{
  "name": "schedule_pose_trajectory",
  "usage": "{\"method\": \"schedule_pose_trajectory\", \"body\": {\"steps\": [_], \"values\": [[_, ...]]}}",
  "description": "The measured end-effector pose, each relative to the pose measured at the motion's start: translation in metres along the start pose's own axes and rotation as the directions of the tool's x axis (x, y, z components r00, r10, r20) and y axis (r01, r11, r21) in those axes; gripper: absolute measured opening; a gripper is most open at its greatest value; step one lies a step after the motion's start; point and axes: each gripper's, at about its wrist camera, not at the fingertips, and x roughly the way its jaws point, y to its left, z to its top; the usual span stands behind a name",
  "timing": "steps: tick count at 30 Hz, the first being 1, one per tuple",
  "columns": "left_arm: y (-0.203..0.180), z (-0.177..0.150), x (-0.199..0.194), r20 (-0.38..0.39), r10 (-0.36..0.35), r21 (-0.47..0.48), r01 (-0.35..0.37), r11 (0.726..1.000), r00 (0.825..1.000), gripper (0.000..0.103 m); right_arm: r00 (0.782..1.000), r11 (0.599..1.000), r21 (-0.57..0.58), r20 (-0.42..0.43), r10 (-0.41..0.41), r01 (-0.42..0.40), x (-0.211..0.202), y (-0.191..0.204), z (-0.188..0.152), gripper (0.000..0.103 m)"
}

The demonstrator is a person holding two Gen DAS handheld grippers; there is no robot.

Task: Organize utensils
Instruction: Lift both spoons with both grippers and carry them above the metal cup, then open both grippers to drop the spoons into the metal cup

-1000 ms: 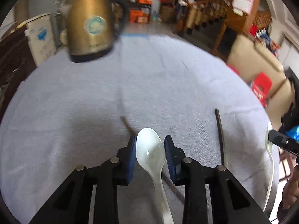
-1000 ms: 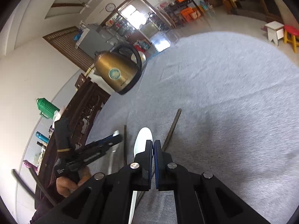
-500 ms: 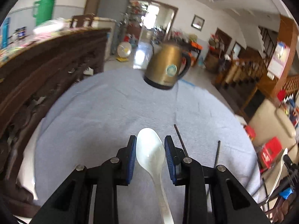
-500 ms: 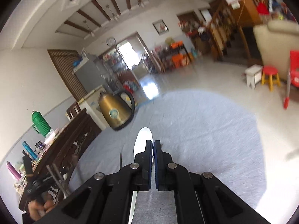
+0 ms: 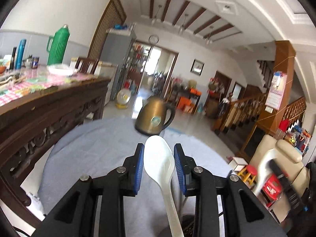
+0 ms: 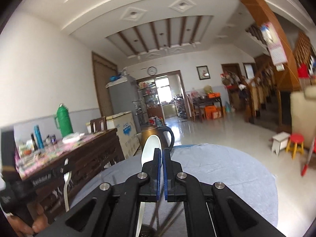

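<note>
My left gripper (image 5: 159,147) is shut on a white plastic spoon (image 5: 159,162); the blue pads press the sides of its bowl and the handle runs back toward the camera. My right gripper (image 6: 162,151) is fully shut on a second white spoon (image 6: 150,148), whose bowl sticks out past the left finger. Both are lifted above the grey-clothed round table (image 5: 94,154), pointing roughly level. In the right wrist view the left gripper (image 6: 57,172) and its spoon (image 6: 66,183) show at the left, held by a hand (image 6: 21,221). The right gripper's spoon (image 5: 263,167) is blurred.
A brass kettle (image 5: 153,118) stands at the table's far edge. A carved dark sideboard (image 5: 49,108) with a green thermos (image 5: 57,45) runs along the left. Small stools (image 6: 296,142) and a sofa stand to the right. Dark sticks (image 6: 169,220) lie under the right gripper.
Both grippers have risen and tilted from looking down at the cloth to nearly level, each still holding its spoon. The dark chopsticks on the cloth have dropped out of view.
</note>
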Motion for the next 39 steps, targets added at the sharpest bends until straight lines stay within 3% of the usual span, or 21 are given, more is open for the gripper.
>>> {"method": "schedule_pose_trajectory", "body": {"steps": [6, 20, 32, 34, 36, 39], "values": [[-0.024, -0.018, 0.010, 0.070, -0.047, 0.090, 0.040, 0.995, 0.996, 0.032, 0.999, 0.990, -0.132, 0.017, -0.039, 0.041, 0.017, 0.031, -0.037, 0.003], [-0.040, -0.058, 0.040, 0.109, -0.079, 0.173, 0.059, 0.983, 0.991, 0.032, 0.998, 0.974, -0.217, 0.015, -0.061, 0.062, 0.034, 0.027, -0.085, 0.003], [-0.038, -0.077, 0.039, 0.038, -0.117, 0.230, 0.105, 0.967, 0.992, 0.032, 0.999, 0.978, -0.205, -0.025, -0.048, 0.042, 0.019, 0.010, -0.099, 0.003], [-0.037, -0.074, 0.032, 0.041, -0.129, 0.224, 0.116, 0.968, 0.991, 0.034, 0.999, 0.981, -0.192, -0.030, -0.037, 0.030, 0.015, 0.009, -0.096, 0.003], [-0.037, -0.070, 0.025, 0.059, -0.127, 0.243, 0.109, 0.964, 0.990, 0.049, 0.999, 0.982, -0.190, -0.031, -0.031, 0.024, 0.011, 0.010, -0.094, 0.003], [-0.035, -0.065, 0.012, 0.092, -0.110, 0.268, 0.082, 0.960, 0.990, 0.051, 0.999, 0.981, -0.191, -0.035, -0.020, 0.013, 0.007, 0.012, -0.091, 0.004]]}}
